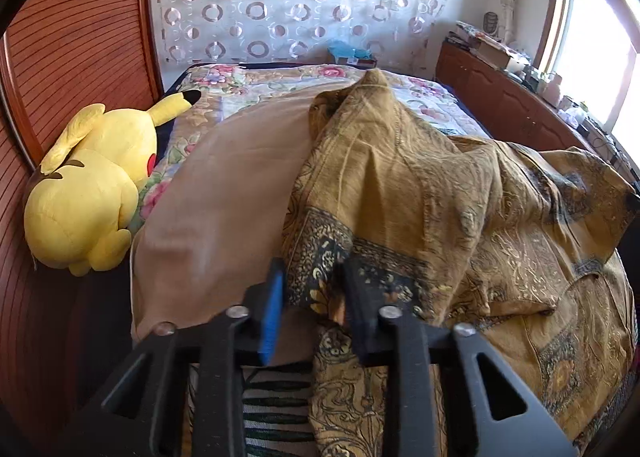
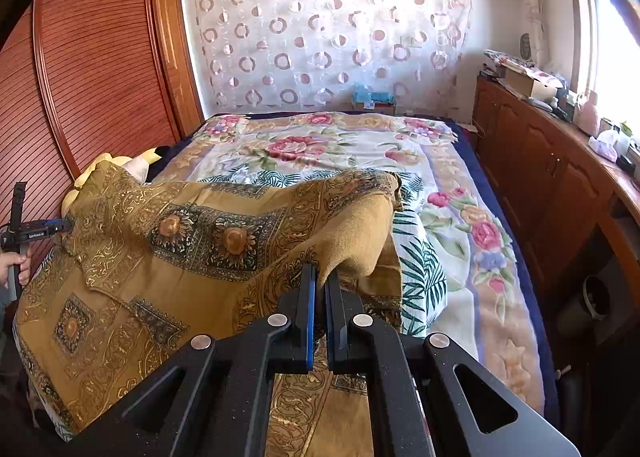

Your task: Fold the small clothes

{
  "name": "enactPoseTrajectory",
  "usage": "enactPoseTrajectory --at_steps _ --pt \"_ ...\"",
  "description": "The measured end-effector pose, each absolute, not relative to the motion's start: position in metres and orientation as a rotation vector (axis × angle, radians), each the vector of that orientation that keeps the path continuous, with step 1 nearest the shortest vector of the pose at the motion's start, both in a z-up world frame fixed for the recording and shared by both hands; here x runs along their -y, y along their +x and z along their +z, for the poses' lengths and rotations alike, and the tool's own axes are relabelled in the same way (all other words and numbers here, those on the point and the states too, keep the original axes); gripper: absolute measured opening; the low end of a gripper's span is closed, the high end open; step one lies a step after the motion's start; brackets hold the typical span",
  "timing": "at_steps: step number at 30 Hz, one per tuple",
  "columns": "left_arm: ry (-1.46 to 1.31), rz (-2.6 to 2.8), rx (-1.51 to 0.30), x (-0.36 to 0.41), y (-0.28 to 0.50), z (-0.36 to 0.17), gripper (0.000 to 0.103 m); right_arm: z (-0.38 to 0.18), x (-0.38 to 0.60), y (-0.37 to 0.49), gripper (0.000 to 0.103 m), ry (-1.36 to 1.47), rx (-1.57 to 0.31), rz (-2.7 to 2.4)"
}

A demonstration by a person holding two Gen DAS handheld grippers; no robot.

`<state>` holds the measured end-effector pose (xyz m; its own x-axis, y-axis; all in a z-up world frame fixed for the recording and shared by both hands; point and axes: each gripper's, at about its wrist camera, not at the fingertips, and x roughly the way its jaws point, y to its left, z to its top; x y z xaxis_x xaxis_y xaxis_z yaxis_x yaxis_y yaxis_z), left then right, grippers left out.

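A mustard-gold garment (image 2: 168, 257) with dark ornate sunflower borders sags over the bed's (image 2: 460, 193) near edge, pinched by left gripper (image 1: 312, 289) and right gripper (image 2: 320, 289).

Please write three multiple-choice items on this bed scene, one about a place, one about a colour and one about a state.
1. Where does the plush toy lie?
A. beside the wooden wardrobe
B. on the cabinet under the window
C. on the floor

2. What is the main colour of the patterned garment?
A. blue
B. mustard gold
C. white

3. How does the right gripper stand?
A. wide open above the bed
B. shut on nothing
C. shut on the garment

Answers: 1 A, the toy lies at the bed's edge against the wardrobe; 2 B, gold cloth with dark borders; 3 C, cloth is pinched between its jaws.
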<state>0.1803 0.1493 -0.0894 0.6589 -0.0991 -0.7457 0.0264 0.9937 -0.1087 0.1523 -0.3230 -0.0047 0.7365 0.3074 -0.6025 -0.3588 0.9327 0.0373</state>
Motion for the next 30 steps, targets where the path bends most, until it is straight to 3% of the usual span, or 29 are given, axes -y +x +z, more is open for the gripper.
enactPoseTrajectory --at_steps 1,2,15,30 --pt "-0.087 -0.079 -0.847 -0.147 0.178 -0.088 0.010 -0.004 0.324 0.152 0.004 -0.080 -0.643 0.366" --pt "-0.076 -0.077 -0.837 -0.145 0.176 -0.085 0.008 -0.003 0.323 0.152 0.004 -0.078 -0.640 0.363" --pt "-0.131 -0.081 -0.590 -0.123 0.100 -0.007 0.005 0.011 0.333 0.128 0.003 -0.062 -0.583 0.369" --pt "-0.224 -0.096 -0.696 -0.133 0.016 -0.051 0.005 -0.009 0.371 0.036 0.003 -0.019 -0.633 0.402"
